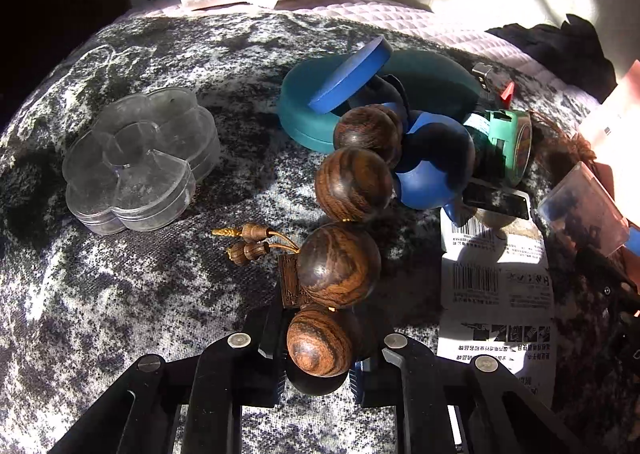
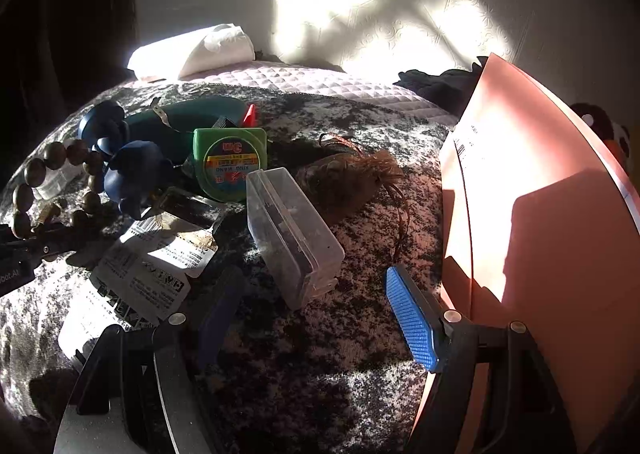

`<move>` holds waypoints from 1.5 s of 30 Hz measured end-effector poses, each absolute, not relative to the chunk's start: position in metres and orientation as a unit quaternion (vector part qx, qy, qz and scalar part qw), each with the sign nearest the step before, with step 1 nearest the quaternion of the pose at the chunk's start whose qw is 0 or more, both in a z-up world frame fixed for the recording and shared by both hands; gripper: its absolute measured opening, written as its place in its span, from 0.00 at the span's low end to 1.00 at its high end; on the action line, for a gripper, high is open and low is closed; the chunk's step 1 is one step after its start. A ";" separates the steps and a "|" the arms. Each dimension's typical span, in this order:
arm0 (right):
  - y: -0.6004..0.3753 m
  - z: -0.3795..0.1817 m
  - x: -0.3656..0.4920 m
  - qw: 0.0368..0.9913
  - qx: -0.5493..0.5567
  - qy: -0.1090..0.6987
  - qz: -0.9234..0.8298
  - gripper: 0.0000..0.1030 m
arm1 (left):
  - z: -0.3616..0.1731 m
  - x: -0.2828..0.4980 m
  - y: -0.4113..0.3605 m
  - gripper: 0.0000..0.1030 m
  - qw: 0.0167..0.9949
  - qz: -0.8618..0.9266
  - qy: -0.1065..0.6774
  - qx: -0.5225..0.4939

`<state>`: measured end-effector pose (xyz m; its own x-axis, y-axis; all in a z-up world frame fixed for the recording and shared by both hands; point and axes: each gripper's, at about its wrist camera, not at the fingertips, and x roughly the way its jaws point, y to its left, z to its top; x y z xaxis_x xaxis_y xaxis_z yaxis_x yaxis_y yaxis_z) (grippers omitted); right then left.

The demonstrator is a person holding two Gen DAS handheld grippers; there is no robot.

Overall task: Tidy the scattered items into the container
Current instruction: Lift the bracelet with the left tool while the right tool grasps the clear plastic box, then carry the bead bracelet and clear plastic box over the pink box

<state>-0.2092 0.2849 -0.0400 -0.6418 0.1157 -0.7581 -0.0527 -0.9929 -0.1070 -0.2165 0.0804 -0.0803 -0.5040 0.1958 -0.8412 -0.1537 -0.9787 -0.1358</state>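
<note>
Two claws: left claw [image 1: 318, 358] clamped on wooden bead string [image 1: 340, 266], right claw [image 2: 320, 322] apart over speckled cloth [image 2: 320, 374].

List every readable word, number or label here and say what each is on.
"3m": round label of the green plastic tape measure.
"XING WANG": same label, upside down.
White printed packaging cards: barcodes and small print, too blurred to read.
Pink box: barcode label, unreadable.

Glossy wooden beads [image 1: 339, 262], clear plastic box [image 2: 290, 232]
</note>
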 end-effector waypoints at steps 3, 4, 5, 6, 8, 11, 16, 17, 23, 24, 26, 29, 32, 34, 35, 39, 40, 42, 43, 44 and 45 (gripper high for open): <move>0.282 -0.042 -0.211 0.044 -0.421 -0.039 0.905 0.74 | -0.077 -0.214 0.075 0.18 0.101 0.868 -0.019 -0.486; 0.281 -0.043 -0.211 0.044 -0.422 -0.041 0.905 0.74 | -0.077 -0.213 0.075 0.18 0.101 0.869 -0.017 -0.484; 0.279 -0.044 -0.212 0.044 -0.423 -0.043 0.904 0.74 | -0.076 -0.212 0.074 0.18 0.102 0.870 -0.015 -0.482; 0.278 -0.045 -0.212 0.044 -0.423 -0.044 0.904 0.72 | -0.076 -0.212 0.073 0.18 0.102 0.870 -0.016 -0.482; 0.278 -0.047 -0.213 0.044 -0.426 -0.048 0.902 0.64 | -0.076 -0.213 0.072 0.18 0.102 0.870 -0.018 -0.482; 0.278 -0.051 -0.215 0.043 -0.429 -0.051 0.901 0.50 | -0.077 -0.214 0.070 0.18 0.101 0.869 -0.023 -0.485; 0.277 -0.050 -0.215 0.034 -0.426 -0.049 0.903 0.33 | -0.078 -0.215 0.069 0.19 0.101 0.867 -0.027 -0.487; 0.276 -0.049 -0.213 0.030 -0.422 -0.050 0.905 0.29 | -0.078 -0.215 0.068 0.19 0.101 0.867 -0.029 -0.487; 0.263 -0.038 -0.207 0.014 -0.407 -0.058 0.912 0.24 | -0.077 -0.217 0.055 0.22 0.098 0.866 -0.048 -0.488; 0.260 -0.036 -0.205 0.012 -0.407 -0.059 0.912 0.24 | -0.076 -0.217 0.052 0.22 0.096 0.866 -0.053 -0.488; 0.254 -0.033 -0.201 0.010 -0.404 -0.062 0.912 0.24 | -0.075 -0.218 0.044 0.23 0.094 0.865 -0.063 -0.488; 0.246 -0.027 -0.193 0.004 -0.400 -0.065 0.914 0.24 | -0.073 -0.216 0.037 0.18 0.096 0.868 -0.065 -0.483; 0.236 -0.020 -0.183 -0.004 -0.396 -0.068 0.916 0.24 | -0.070 -0.212 0.031 0.18 0.098 0.871 -0.060 -0.478; 0.229 -0.015 -0.177 -0.008 -0.393 -0.068 0.917 0.24 | -0.068 -0.207 0.028 0.18 0.098 0.873 -0.057 -0.474; 0.226 -0.013 -0.173 -0.011 -0.391 -0.069 0.918 0.24 | -0.067 -0.204 0.026 0.18 0.098 0.874 -0.057 -0.472; 0.211 -0.004 -0.159 -0.020 -0.383 -0.078 0.920 0.24 | -0.061 -0.189 0.020 0.18 0.108 0.878 -0.051 -0.463; 0.207 -0.001 -0.156 -0.023 -0.381 -0.078 0.921 0.24 | -0.060 -0.184 0.018 0.18 0.108 0.878 -0.051 -0.463; 0.200 0.003 -0.149 -0.029 -0.375 -0.082 0.923 0.24 | -0.057 -0.175 0.015 0.18 0.107 0.879 -0.049 -0.462; 0.195 0.006 -0.145 -0.032 -0.373 -0.083 0.924 0.24 | -0.056 -0.170 0.013 0.18 0.106 0.880 -0.047 -0.461; 0.191 0.009 -0.140 -0.036 -0.370 -0.083 0.925 0.24 | -0.054 -0.165 0.011 0.18 0.106 0.880 -0.046 -0.461; 0.185 0.012 -0.136 -0.040 -0.367 -0.082 0.926 0.24 | -0.053 -0.159 0.009 0.18 0.105 0.880 -0.043 -0.461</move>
<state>-0.1356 0.1855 0.0120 -0.7273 -0.0142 -0.6862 0.1344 -0.9834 -0.1222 -0.1593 0.0092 -0.0525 -0.5535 0.2253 -0.8018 -0.1454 -0.9741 -0.1734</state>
